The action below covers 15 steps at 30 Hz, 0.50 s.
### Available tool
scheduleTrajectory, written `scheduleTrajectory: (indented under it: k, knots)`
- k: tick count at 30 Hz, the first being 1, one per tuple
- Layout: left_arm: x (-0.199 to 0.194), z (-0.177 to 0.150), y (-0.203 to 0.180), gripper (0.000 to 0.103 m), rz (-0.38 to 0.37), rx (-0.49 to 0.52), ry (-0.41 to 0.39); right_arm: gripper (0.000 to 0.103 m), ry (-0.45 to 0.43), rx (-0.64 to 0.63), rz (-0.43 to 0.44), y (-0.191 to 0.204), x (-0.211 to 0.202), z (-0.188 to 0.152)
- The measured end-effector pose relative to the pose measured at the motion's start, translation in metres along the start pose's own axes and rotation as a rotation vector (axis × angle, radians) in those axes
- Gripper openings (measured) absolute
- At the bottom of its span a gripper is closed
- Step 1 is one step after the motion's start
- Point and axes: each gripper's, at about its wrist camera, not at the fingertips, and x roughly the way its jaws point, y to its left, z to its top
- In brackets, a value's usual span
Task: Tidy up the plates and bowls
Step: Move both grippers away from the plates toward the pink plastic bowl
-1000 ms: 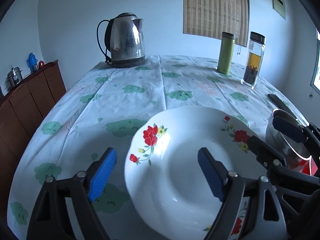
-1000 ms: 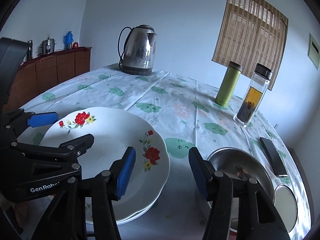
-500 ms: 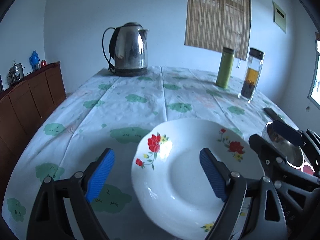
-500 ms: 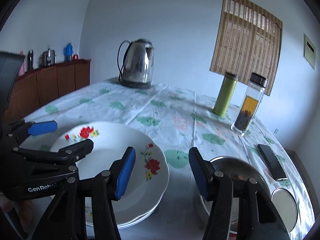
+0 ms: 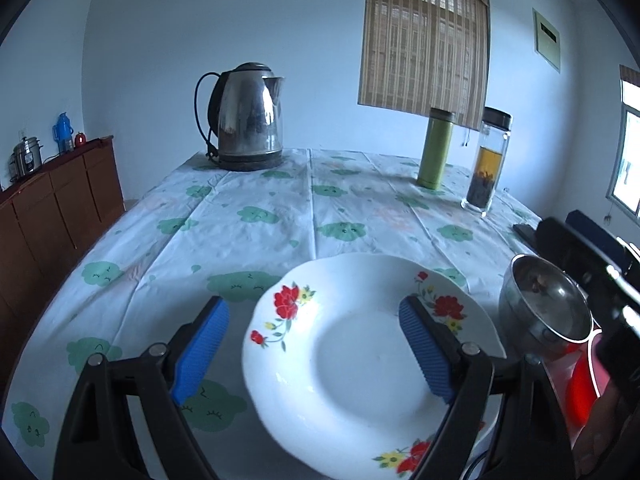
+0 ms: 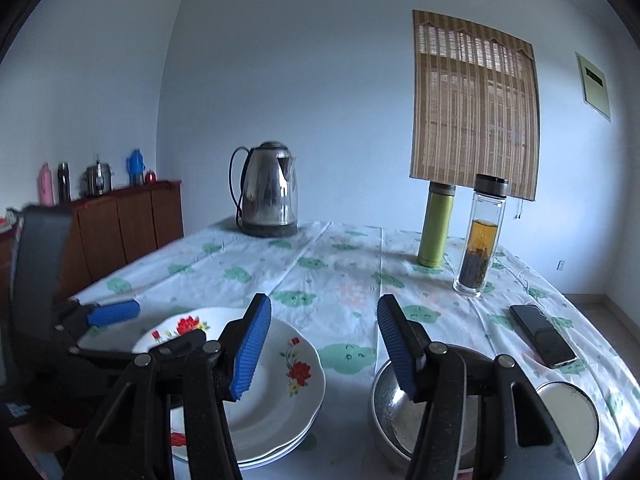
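Note:
A stack of white flowered plates (image 5: 360, 364) sits at the table's near edge; it also shows in the right wrist view (image 6: 276, 396). A steel bowl (image 5: 544, 312) stands just right of it, seen too in the right wrist view (image 6: 400, 412), on something red and white. My left gripper (image 5: 314, 354) is open and empty above the stack, its right finger over the top plate, its left finger beside the rim. My right gripper (image 6: 324, 346) is open and empty above the gap between plates and bowl.
A steel kettle (image 5: 246, 118) stands at the table's far left. A green flask (image 5: 436, 148) and a glass tea bottle (image 5: 486, 162) stand at the far right. A phone (image 6: 542, 336) and a round lid (image 6: 568, 420) lie right of the bowl. A wooden cabinet (image 5: 52, 208) is at left.
Both grippers have lifted and tilted up, so the plates and bowl sit lower in both views. Both stay open; the plates and bowl have not moved.

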Motion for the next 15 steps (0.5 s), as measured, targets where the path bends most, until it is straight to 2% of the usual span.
scheduleTrajectory:
  k: [9, 15]
  knots:
    - [-0.015, 0.007, -0.028, 0.088, -0.045, 0.015, -0.001, 0.058, -0.019, 0.051, 0.042, -0.015, -0.036, -0.004]
    - [-0.023, 0.005, -0.061, 0.088, -0.077, 0.049, 0.008, 0.058, -0.010, 0.051, 0.020, -0.033, -0.056, -0.007]
